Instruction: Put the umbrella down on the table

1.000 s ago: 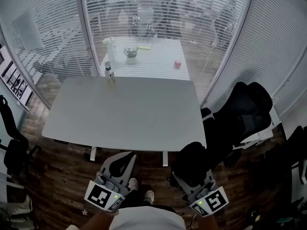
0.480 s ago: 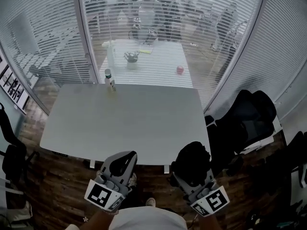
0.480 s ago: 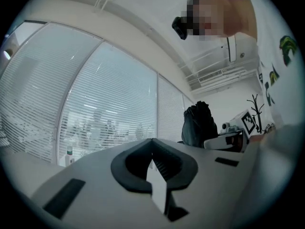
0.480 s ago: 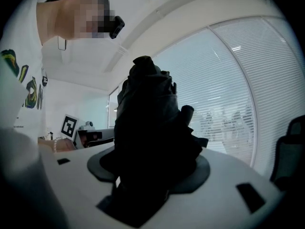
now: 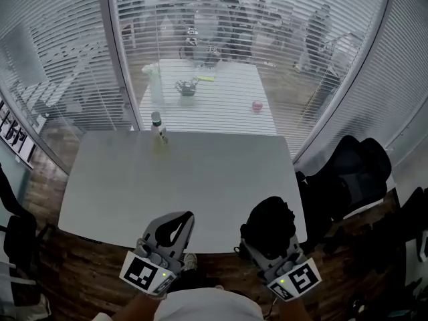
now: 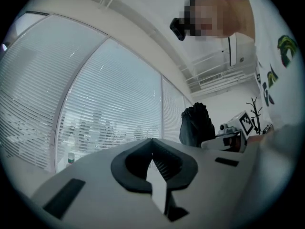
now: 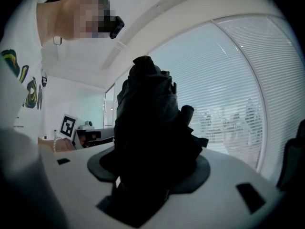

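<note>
A black folded umbrella (image 5: 269, 221) stands bunched between the jaws of my right gripper (image 5: 270, 235), which is shut on it. It hangs at the near edge of the grey table (image 5: 200, 172), towards the right corner. In the right gripper view the umbrella (image 7: 150, 128) fills the middle and hides the pads of that gripper (image 7: 151, 173). My left gripper (image 5: 183, 219) hovers at the table's near edge beside it. Its curved fingers meet at the tips with nothing inside, as the left gripper view (image 6: 152, 146) shows.
A small bottle (image 5: 159, 127) stands at the table's far left side, by the glass wall with blinds. Behind the glass is a second table (image 5: 221, 116) with a pen cup (image 5: 186, 87) and a pink object (image 5: 257, 105). Black chairs (image 5: 354, 172) stand right of the table.
Both grippers and my view have advanced towards the table; the jaws went from over the wooden floor to the table's near edge. The umbrella stays gripped and the left jaws stay closed.
</note>
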A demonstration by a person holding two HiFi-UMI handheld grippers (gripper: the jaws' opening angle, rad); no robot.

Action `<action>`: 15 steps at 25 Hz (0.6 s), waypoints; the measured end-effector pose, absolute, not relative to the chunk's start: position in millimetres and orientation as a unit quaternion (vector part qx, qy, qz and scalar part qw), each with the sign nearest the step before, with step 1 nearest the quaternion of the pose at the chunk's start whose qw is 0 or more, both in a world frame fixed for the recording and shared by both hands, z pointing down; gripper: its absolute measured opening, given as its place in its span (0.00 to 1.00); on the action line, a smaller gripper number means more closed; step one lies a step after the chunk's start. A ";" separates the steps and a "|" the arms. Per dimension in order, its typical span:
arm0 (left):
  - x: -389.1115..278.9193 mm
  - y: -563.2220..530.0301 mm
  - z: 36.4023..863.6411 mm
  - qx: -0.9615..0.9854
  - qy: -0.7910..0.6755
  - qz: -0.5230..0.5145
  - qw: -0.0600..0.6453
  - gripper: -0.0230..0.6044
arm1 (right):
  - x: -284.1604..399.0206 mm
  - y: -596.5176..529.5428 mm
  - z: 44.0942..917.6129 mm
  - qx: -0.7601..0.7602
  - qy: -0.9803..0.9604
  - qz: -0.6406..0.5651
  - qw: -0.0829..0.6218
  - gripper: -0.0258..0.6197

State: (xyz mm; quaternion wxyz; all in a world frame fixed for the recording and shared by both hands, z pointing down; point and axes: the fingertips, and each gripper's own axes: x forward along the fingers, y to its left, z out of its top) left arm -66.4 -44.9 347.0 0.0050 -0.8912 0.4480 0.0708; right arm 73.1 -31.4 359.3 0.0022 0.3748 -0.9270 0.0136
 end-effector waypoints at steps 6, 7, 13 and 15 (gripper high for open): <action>-101.4 -82.6 349.8 -0.891 0.447 0.073 0.007 0.05 | 38.1 -68.6 361.5 0.379 -0.925 0.016 0.005 0.45; -106.0 -89.1 350.8 -0.892 0.447 0.071 0.004 0.05 | 33.4 -75.2 362.0 0.380 -0.925 0.017 0.006 0.45; -133.4 -127.6 353.9 -0.893 0.445 0.071 0.003 0.05 | 7.2 -110.8 364.2 0.385 -0.922 0.020 0.010 0.45; -138.9 -136.5 356.6 -0.895 0.441 0.070 -0.002 0.05 | 0.4 -119.7 364.5 0.387 -0.922 0.019 0.008 0.45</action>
